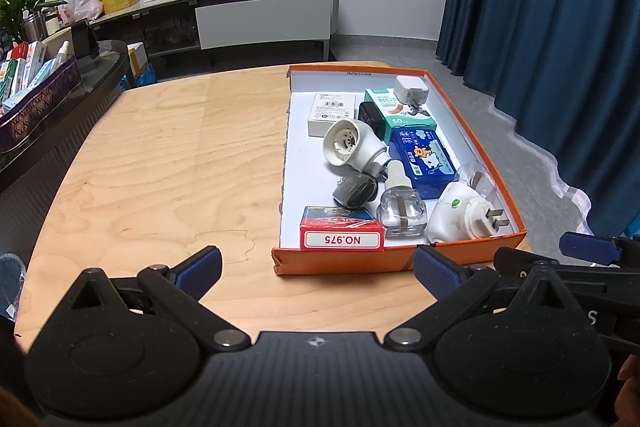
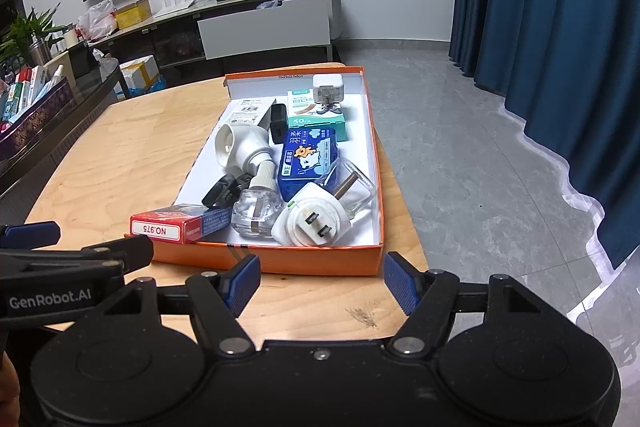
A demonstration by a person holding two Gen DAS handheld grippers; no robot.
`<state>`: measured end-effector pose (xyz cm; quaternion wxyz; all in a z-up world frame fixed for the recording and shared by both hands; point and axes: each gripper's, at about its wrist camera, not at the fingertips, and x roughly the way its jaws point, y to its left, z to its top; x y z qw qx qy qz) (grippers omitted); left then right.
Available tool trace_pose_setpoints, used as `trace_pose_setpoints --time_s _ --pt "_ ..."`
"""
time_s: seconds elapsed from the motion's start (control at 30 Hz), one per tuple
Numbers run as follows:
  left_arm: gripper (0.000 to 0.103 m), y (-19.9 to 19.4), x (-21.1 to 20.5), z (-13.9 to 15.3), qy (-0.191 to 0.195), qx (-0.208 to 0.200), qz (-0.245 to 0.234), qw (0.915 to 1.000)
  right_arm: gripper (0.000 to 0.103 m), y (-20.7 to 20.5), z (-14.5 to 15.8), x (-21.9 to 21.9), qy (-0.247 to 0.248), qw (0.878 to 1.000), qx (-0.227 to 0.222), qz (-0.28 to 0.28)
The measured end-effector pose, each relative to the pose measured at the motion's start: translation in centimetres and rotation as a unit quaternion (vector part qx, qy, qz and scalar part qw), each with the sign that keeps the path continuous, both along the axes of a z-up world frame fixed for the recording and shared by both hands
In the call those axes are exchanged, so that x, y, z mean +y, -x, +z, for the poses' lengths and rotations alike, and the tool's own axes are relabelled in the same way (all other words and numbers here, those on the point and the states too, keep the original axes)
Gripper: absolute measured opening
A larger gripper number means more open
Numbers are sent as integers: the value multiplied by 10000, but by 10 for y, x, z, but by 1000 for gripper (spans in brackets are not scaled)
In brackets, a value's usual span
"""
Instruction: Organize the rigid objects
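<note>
meanwhile both the left claw and right claw gape wide and empty above the pale wooden surface, just short of the shallow orange cardboard box crowded with small items.

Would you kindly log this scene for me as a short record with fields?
surface: wooden table
container: orange box, near the table's right edge
near left corner of box: red box marked NO.975
beside it: clear bottle, then white plug
middle: blue box
left gripper: open, empty, short of the box
right gripper: open, empty
</note>
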<state>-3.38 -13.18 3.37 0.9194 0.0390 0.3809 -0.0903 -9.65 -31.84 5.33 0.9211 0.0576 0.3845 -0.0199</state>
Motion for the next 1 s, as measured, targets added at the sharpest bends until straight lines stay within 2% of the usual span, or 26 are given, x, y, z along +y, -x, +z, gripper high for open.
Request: trace_pose_setpoints --time_s 1.0 --pt "103 -2 4 -1 69 72 40 9999 81 -3 -2 4 85 10000 11 45"
